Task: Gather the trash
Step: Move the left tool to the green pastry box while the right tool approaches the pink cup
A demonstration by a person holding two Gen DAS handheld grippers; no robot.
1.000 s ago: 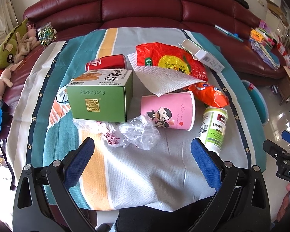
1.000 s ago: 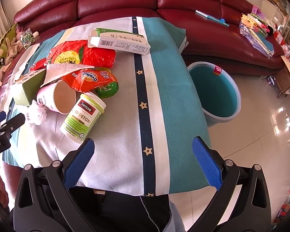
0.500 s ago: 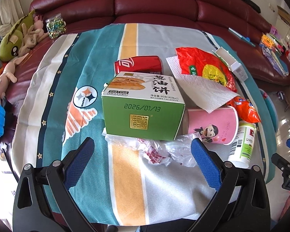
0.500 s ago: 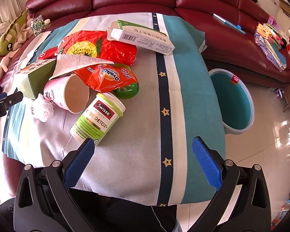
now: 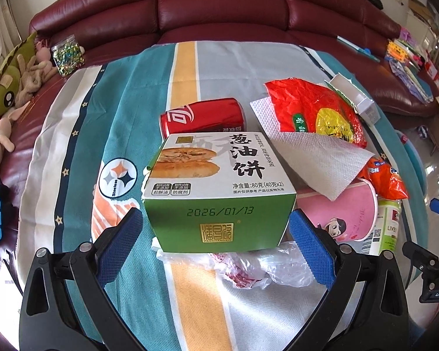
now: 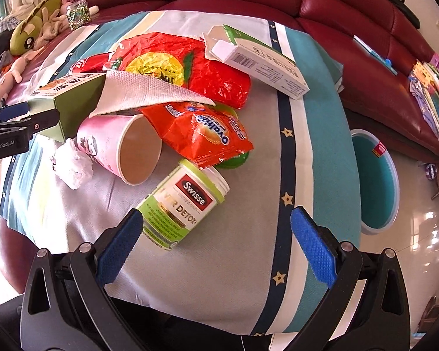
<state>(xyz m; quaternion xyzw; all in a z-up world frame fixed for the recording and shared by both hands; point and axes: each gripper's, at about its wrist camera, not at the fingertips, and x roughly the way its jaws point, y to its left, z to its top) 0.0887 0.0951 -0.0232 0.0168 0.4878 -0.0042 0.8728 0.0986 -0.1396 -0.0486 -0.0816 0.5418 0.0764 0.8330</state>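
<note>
Trash lies in a pile on the striped tablecloth (image 5: 125, 111). My left gripper (image 5: 215, 234) is open, and its blue pads flank the front of a green pastry box (image 5: 219, 193). Behind the box lies a red soda can (image 5: 202, 115). To the right are a paper napkin (image 5: 313, 158), a red bag (image 5: 316, 111) and a pink paper cup (image 5: 342, 213). Crumpled plastic wrap (image 5: 257, 266) sits under the box's front edge. My right gripper (image 6: 218, 228) is open, and its left pad is beside a green Swisse bottle (image 6: 184, 207). An orange snack packet (image 6: 202, 131) lies just beyond the bottle.
A teal bin (image 6: 374, 181) stands on the floor to the right of the table. A white carton (image 6: 257, 61) lies at the far side of the pile. A dark red sofa (image 5: 219, 8) with plush toys (image 5: 11, 70) curves behind the table.
My left gripper has swung left and closed in on the green box, which now sits between its pads. My right gripper has moved forward toward the Swisse bottle.
</note>
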